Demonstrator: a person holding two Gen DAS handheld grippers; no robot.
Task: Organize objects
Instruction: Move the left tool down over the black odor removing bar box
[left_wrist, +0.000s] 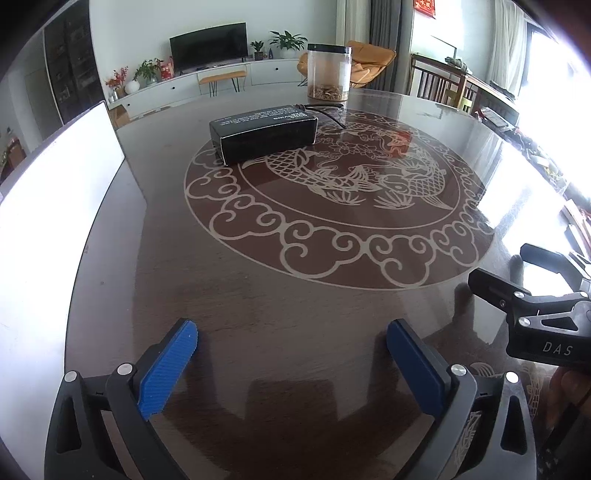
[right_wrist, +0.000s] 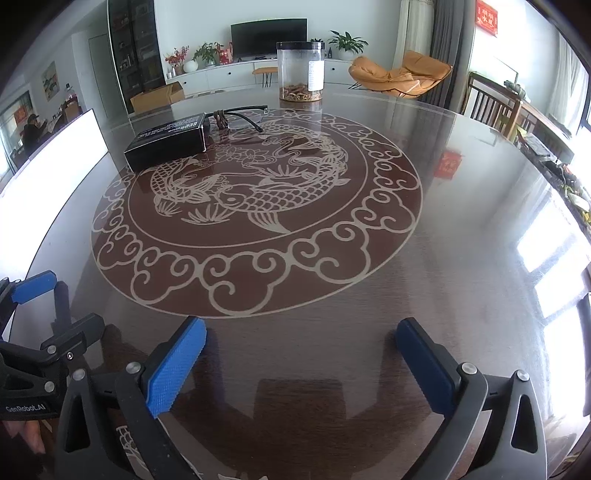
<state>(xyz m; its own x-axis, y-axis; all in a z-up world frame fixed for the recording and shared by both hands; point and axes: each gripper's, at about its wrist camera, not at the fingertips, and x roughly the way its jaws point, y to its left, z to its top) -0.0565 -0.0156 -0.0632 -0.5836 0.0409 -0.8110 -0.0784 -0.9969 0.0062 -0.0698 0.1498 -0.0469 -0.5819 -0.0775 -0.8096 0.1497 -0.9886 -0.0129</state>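
A black box (left_wrist: 264, 134) with white print lies on the round glass-topped table (left_wrist: 295, 295), far side left of centre; it also shows in the right wrist view (right_wrist: 168, 144). Behind it lie dark-framed glasses (left_wrist: 325, 110) (right_wrist: 243, 116). A clear jar with a black lid (left_wrist: 328, 72) (right_wrist: 301, 70) stands at the far edge, with brown bits at its bottom. My left gripper (left_wrist: 291, 345) is open and empty above the near table. My right gripper (right_wrist: 301, 343) is open and empty, to the right of the left one.
A white board (left_wrist: 55, 206) (right_wrist: 44, 177) stands along the table's left edge. The table carries a fish medallion pattern (right_wrist: 255, 206). Wooden chairs (right_wrist: 495, 107) stand at the far right. The right gripper's body (left_wrist: 535, 317) shows at the left view's right edge.
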